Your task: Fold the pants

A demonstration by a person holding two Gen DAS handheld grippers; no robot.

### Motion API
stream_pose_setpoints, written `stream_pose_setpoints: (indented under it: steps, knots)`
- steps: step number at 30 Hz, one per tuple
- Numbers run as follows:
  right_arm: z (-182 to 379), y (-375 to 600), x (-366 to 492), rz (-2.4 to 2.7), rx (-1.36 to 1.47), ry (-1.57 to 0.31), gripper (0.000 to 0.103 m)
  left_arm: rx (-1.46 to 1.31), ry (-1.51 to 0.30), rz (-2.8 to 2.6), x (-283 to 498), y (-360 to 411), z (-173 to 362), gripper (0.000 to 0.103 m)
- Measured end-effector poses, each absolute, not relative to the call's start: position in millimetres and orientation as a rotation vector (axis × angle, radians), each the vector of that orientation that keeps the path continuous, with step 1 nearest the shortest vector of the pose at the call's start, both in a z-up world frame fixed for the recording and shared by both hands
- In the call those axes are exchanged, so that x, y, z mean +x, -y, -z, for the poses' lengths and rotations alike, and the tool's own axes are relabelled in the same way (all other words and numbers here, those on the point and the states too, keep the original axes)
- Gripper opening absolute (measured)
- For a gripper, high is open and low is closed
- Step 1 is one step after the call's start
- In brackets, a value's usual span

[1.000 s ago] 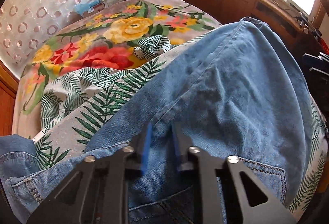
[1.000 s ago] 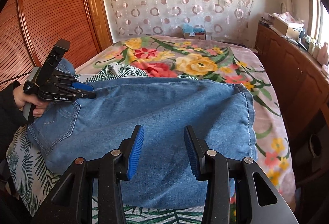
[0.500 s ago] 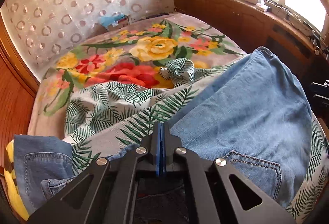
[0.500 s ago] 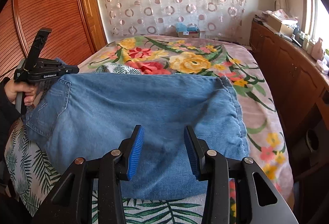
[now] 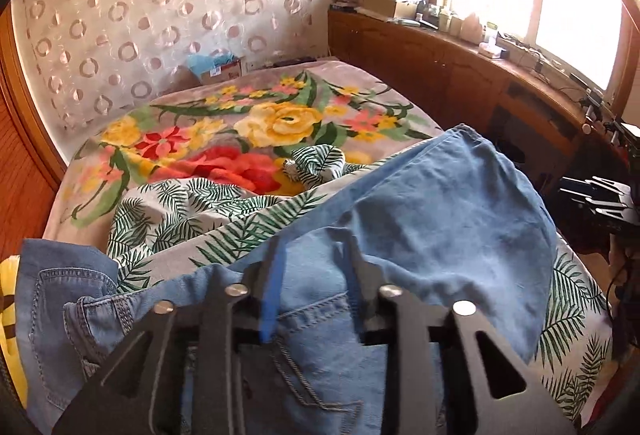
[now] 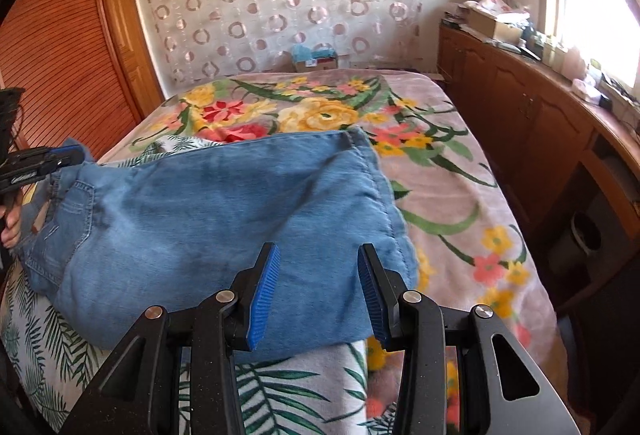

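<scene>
Blue denim pants (image 6: pixel 224 211) lie folded across the bed, leg hems to the right and back pocket (image 6: pixel 76 211) to the left. My right gripper (image 6: pixel 318 255) hovers open over their near edge with nothing between its blue pads (image 6: pixel 262 291). At the far left my left gripper (image 6: pixel 44 163) is held in a person's hand (image 6: pixel 10 223), level with the raised waist end. In the left wrist view the left gripper (image 5: pixel 312 239) is blurred and its jaws are opening. The pants (image 5: pixel 440 219) show in the gap, and the fingers (image 5: pixel 274 275) do not press on them.
A flowered blanket (image 6: pixel 448 195) and a palm-leaf sheet (image 6: pixel 280 391) cover the bed. Wooden cabinets (image 6: pixel 532 119) run along the right under the window, and louvred wooden doors (image 6: pixel 60 47) stand at the left. More denim (image 5: pixel 52 275) is piled at the bed's left corner.
The left gripper was slightly open, closed fully, and now stands apart again. It rose and pulled back, drawing the waist end up and to the left. The right gripper stayed open and drifted slightly.
</scene>
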State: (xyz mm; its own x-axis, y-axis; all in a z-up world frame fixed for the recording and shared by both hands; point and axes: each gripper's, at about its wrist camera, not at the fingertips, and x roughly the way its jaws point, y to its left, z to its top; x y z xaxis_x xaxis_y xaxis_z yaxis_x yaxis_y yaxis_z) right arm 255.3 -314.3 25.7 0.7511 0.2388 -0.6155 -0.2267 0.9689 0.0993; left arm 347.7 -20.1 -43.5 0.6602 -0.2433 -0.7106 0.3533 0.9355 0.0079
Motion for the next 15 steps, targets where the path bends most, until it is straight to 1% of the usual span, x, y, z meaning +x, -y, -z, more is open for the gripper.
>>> stream_pose_setpoints:
  steps: [1, 3, 5, 6, 15]
  knots:
    - [-25.7, 314.4, 254.3, -0.247, 0.021, -0.675, 0.042, 0.152, -0.766, 0.346, 343.3, 23.5, 41.9, 0.046]
    - [-25.3, 314.1, 252.0, -0.235, 0.022, -0.677, 0.042, 0.147, -0.751, 0.366, 337.3, 29.8, 40.9, 0.054]
    - [-24.3, 313.9, 252.0, -0.233, 0.032, -0.684, 0.043, 0.144, -0.747, 0.379, 332.4, 35.1, 41.8, 0.082]
    - [-23.3, 313.5, 252.7, -0.226, 0.031, -0.688, 0.043, 0.135, -0.742, 0.387, 329.4, 37.3, 42.8, 0.085]
    - [-5.8, 330.6, 274.7, -0.205, 0.105, -0.736, 0.045, 0.101, -0.742, 0.416, 290.2, 54.2, 53.0, 0.085]
